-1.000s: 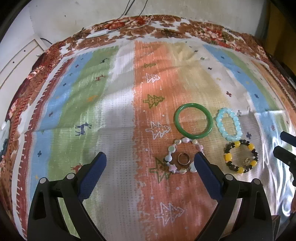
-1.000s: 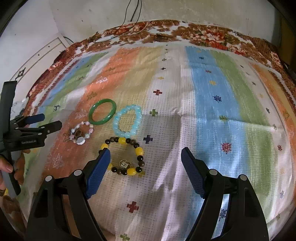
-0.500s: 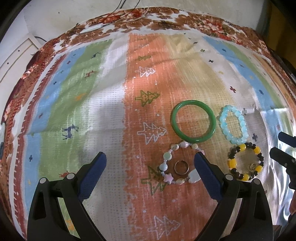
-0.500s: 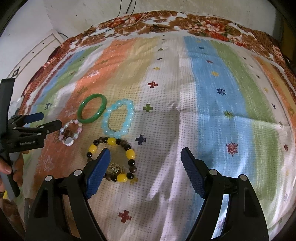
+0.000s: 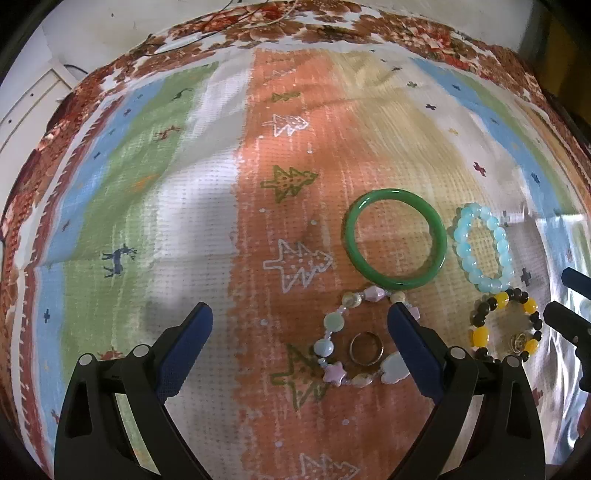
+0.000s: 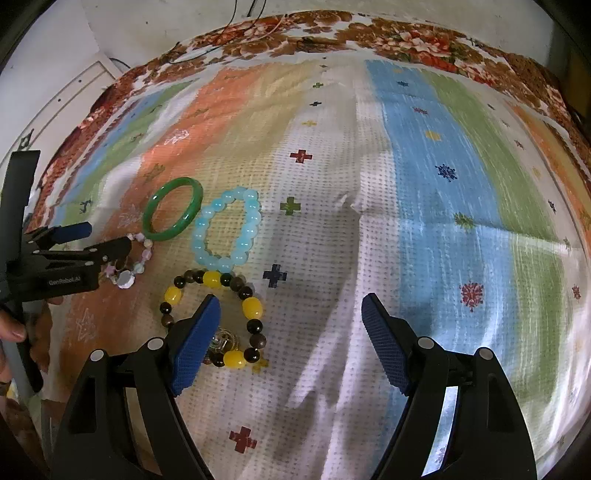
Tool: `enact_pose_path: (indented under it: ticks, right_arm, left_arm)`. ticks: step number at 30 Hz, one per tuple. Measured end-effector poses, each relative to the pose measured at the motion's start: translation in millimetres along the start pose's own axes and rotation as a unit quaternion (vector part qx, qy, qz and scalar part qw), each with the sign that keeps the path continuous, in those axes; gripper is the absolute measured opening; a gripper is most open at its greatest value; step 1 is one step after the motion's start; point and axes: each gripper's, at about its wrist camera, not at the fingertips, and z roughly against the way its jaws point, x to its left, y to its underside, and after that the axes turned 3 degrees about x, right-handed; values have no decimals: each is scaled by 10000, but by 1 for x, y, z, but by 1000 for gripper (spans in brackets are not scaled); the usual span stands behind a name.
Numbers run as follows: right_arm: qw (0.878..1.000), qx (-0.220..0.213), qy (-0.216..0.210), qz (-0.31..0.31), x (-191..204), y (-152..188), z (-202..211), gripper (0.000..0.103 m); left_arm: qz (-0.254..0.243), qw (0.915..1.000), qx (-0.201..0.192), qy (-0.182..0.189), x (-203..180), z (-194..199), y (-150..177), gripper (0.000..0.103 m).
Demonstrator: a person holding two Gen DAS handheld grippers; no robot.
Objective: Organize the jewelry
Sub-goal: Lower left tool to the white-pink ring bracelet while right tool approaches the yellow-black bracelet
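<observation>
Several pieces of jewelry lie together on the striped cloth. In the left wrist view I see a green bangle [image 5: 402,284], a light blue bead bracelet [image 5: 463,251], a yellow-and-dark bead bracelet [image 5: 480,334], a pastel bracelet with star and shell beads [image 5: 334,321] and a small metal ring [image 5: 378,350] inside it. My left gripper [image 5: 300,310] is open above the cloth, and its right finger covers part of the pastel bracelet. My right gripper [image 6: 291,300] is open, and its left finger overlaps the yellow-and-dark bracelet [image 6: 251,308]. Nothing is held.
The cloth [image 6: 424,184] has a floral border, with cables [image 6: 255,22] at its far edge. A white panelled surface [image 6: 74,85] stands at the left. A person's hand [image 6: 14,328] grips the left gripper's [image 6: 107,236] handle. Bare cloth spreads out to the right.
Both grippers have sunk towards the jewelry, which now looks larger and lower. The left gripper's right finger now overlaps the pastel bracelet. The right gripper's left finger now overlaps the yellow-and-dark one.
</observation>
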Motion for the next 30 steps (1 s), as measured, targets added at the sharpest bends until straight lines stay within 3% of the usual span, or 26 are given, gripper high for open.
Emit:
enact_pose_path:
  ticks: [17, 24, 30]
  right_arm:
    - [9993, 246, 238, -137, -5, -1, -19, 79]
    - [9980, 285, 558, 84, 4, 1, -25, 79]
    - [9982, 313, 498, 87, -1, 1, -24, 78]
  left_arm:
    - [30, 9998, 175, -132, 1, -15, 2, 95]
    - [59, 9996, 231, -115, 4, -16, 3, 95]
    - [142, 9995, 281, -16, 10, -16, 4, 89]
